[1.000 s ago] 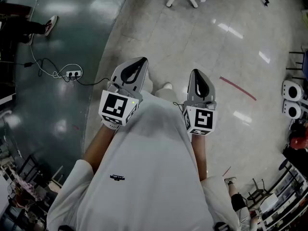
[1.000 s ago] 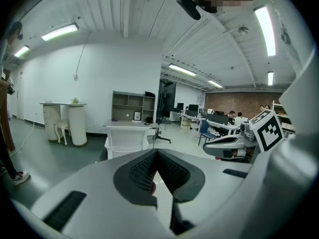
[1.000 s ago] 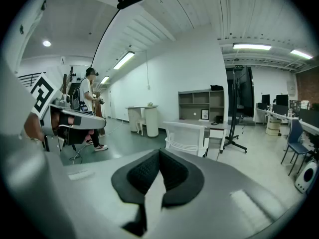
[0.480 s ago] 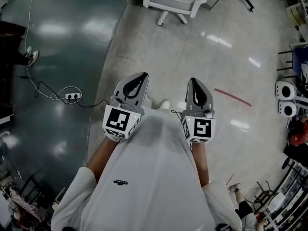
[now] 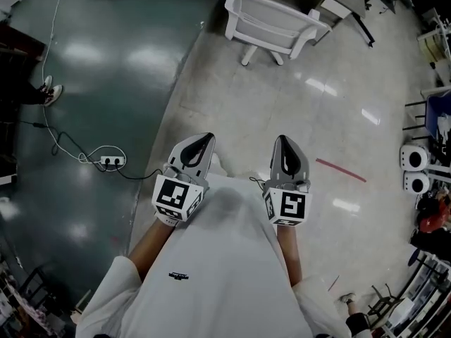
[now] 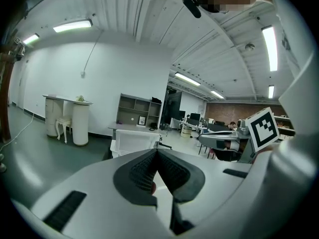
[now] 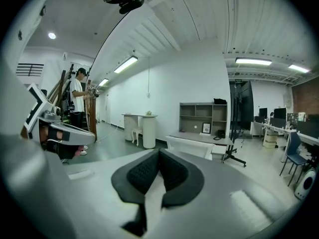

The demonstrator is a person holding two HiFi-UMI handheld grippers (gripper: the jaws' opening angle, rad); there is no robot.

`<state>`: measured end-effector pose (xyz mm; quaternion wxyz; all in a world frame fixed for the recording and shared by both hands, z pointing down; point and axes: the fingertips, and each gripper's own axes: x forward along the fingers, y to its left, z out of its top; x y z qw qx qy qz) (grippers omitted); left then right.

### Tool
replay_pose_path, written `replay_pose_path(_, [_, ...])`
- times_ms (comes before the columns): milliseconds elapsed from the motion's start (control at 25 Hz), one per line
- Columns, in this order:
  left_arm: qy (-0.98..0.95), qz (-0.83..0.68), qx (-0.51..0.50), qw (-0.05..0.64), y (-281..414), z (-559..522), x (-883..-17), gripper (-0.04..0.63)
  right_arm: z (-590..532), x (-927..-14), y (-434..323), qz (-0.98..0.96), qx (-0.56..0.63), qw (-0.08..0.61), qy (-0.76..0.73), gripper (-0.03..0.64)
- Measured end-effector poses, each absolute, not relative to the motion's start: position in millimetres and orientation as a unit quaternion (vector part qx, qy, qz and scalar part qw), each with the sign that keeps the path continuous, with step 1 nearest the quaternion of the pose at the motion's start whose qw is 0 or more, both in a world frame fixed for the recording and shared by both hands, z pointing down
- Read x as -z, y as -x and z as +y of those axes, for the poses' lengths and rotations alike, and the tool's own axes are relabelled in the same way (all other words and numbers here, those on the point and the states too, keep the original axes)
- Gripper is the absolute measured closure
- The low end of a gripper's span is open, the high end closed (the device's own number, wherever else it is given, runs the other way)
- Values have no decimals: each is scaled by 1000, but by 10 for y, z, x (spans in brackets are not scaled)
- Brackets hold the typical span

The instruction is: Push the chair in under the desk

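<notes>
A white chair [image 5: 271, 23] stands on the pale floor at the top of the head view, well ahead of both grippers. In the left gripper view the chair [image 6: 135, 142] shows in front of a grey desk [image 6: 130, 128]. The right gripper view has the same chair [image 7: 192, 146] before the desk [image 7: 199, 137]. My left gripper [image 5: 204, 138] is shut with nothing in it, held out from the body. My right gripper [image 5: 282, 139] is beside it, also shut and empty. Both point toward the chair, far from touching it.
A power strip [image 5: 109, 162] with a trailing cable lies on the dark floor at left. A red line [image 5: 340, 170] marks the pale floor at right, near two white round devices [image 5: 412, 169]. A person [image 7: 77, 103] stands at left. A shelf unit [image 6: 137, 111] backs the desk.
The chair has come further into view from the top edge as I walked toward it. Both grippers stayed shut and side by side.
</notes>
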<state>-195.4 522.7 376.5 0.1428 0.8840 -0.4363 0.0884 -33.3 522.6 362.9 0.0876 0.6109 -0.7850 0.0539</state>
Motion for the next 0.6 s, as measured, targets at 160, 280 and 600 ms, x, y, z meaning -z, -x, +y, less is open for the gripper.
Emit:
replay_pose_path(160, [-891,-427,-77,135,1982,4974,-3656,588,5120,-3610,381,-775,-55,90,-623,604])
replay_pose_path(280, [-895,-419,-73,137,1952,4799,-3628,588,5019,-3645,378,-770,-64,95,-628,604])
replay_pose_path(600, [-894,-409,-84,160,1817,4255,-3808,588,4387,-3765,243,-767,-74,84,-632,604])
